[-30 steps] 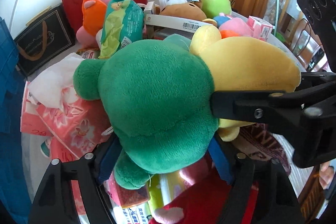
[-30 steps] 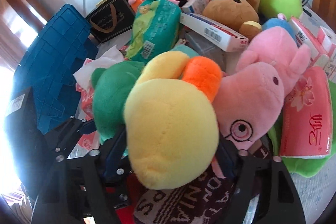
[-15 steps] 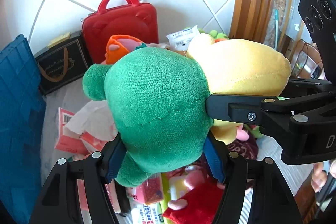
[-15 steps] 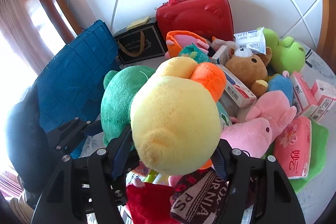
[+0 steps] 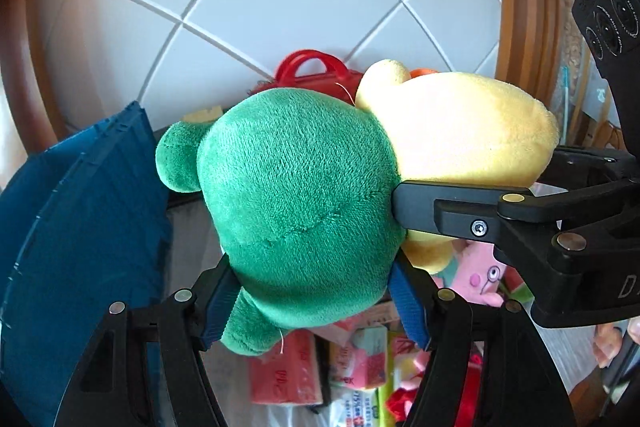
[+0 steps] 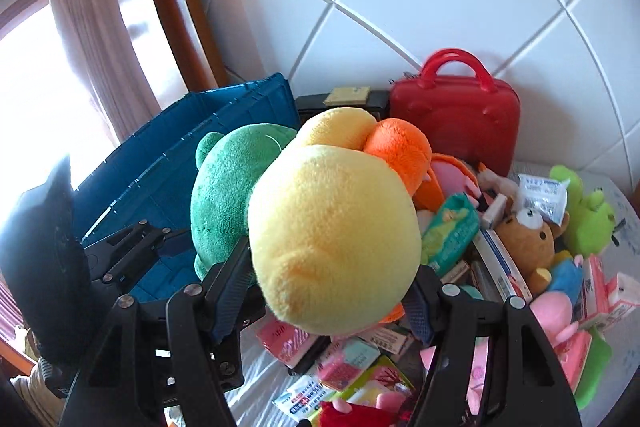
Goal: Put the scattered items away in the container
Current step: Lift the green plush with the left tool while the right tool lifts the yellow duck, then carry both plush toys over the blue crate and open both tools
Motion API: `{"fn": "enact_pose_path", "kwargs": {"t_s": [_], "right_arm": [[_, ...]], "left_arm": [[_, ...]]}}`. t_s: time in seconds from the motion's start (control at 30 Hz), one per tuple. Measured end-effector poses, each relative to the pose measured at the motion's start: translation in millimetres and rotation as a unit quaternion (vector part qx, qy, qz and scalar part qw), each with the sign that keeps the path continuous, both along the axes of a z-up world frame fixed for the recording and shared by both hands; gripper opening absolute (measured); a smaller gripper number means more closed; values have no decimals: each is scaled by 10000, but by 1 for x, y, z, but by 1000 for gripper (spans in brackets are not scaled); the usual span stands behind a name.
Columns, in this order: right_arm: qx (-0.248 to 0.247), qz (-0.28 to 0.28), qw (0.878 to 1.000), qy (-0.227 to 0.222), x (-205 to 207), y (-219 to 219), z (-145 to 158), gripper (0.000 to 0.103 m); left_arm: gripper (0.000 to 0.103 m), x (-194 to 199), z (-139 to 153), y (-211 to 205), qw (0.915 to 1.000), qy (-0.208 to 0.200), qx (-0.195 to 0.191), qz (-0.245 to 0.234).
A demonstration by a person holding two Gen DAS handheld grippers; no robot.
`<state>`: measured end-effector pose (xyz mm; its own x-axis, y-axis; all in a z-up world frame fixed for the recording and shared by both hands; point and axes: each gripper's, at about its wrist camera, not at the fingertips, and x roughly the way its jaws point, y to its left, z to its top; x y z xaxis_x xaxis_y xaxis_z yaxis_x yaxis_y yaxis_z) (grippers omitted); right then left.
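My left gripper [image 5: 312,303] is shut on a green plush toy [image 5: 296,211] and holds it up in the air. My right gripper [image 6: 328,291] is shut on a yellow plush duck [image 6: 332,235] with an orange beak, also raised. The two toys are side by side and touching; the duck [image 5: 472,139] shows in the left wrist view and the green toy [image 6: 228,195] in the right wrist view. The blue crate [image 6: 180,155] stands open at the left, below and beyond the toys. It also shows in the left wrist view [image 5: 80,227].
A red handbag [image 6: 456,123] and a black box [image 6: 340,101] stand against the tiled wall. Plush toys, among them a brown bear [image 6: 524,239], a lime frog [image 6: 588,215] and a pink pig [image 5: 480,279], lie with tissue packs and boxes on the table.
Both grippers have lifted their plush toys well up off the pile and swung left toward the blue crate. The pile now lies lower and farther right in both views.
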<state>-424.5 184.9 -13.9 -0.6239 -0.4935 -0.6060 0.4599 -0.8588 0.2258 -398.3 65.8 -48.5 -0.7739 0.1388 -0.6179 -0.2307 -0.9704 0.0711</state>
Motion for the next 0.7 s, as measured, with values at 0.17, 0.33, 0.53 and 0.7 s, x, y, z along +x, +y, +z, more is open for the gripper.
{"fn": "enact_pose_path", "kwargs": {"t_s": [0.17,0.33,0.53,0.7], "right_arm": [[8,286,9992,289,-14,-63,43,67],[-89,486,9982,345,-35,-149,73,67],[-41,634,9979,117,-63,-265,82,67],[117,765,9969,-148,-87,-348,70,67]], "left_arm": [[70,-8,46,-63,9994,215,-33,275],[70,-24,82,-150,9988,79,-89,482],[70,-48,98,-261,9971,-249,-258,666],[70,-66,87,-340,9946,-501,-271,868]]}}
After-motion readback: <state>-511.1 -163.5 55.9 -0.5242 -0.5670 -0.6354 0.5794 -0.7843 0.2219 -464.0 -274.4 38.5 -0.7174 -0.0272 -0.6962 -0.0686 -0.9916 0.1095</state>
